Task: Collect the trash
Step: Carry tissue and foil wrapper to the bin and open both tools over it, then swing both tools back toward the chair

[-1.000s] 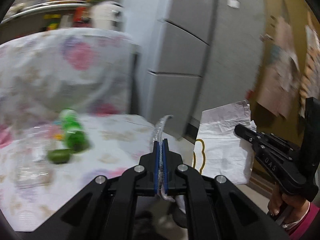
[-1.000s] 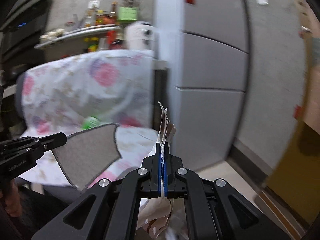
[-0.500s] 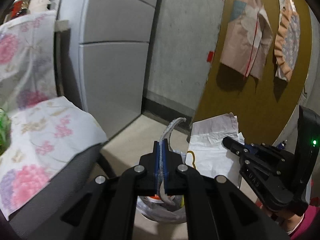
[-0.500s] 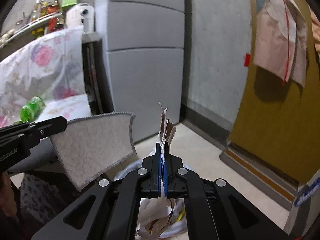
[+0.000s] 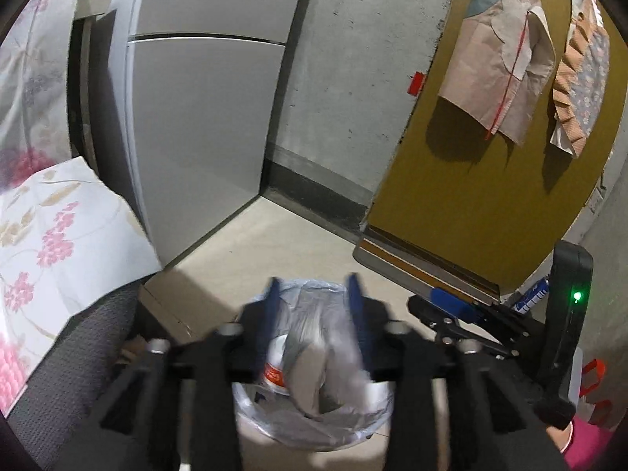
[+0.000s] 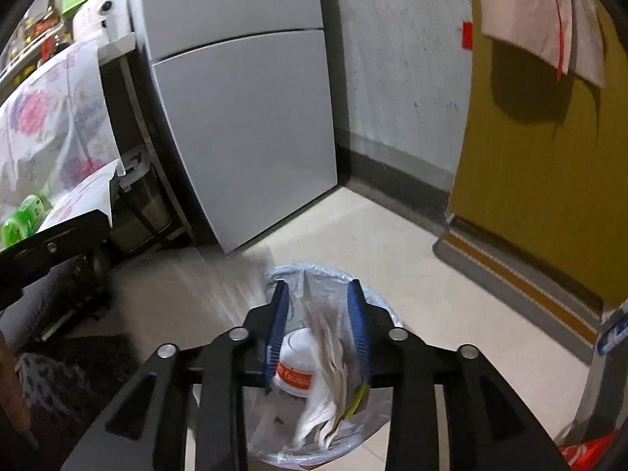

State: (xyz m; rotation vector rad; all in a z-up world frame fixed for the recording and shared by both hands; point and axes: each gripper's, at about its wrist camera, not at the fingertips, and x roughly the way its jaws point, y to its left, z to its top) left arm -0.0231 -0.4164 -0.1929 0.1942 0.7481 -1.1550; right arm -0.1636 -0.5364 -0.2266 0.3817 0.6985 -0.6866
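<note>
A round trash bin with a clear liner stands on the floor right under both grippers. My left gripper hangs over it, jaws opening. A blurred grey cloth is falling free between its pads into the bin. My right gripper is above the same bin, jaws opening too. A crumpled white paper bag slips loose down between its blue pads. A white cup with an orange label lies inside the bin. In the left wrist view the right gripper shows at the right.
A grey fridge stands behind the bin, with a mustard-yellow door to its right. A flowered tablecloth covers the table on the left, and a green bottle lies on it. A dark chair seat sits beside the bin.
Both grippers swung away from the table and dropped over the bin. Both sets of jaws went from shut to open, and the grey cloth and white paper bag came loose.
</note>
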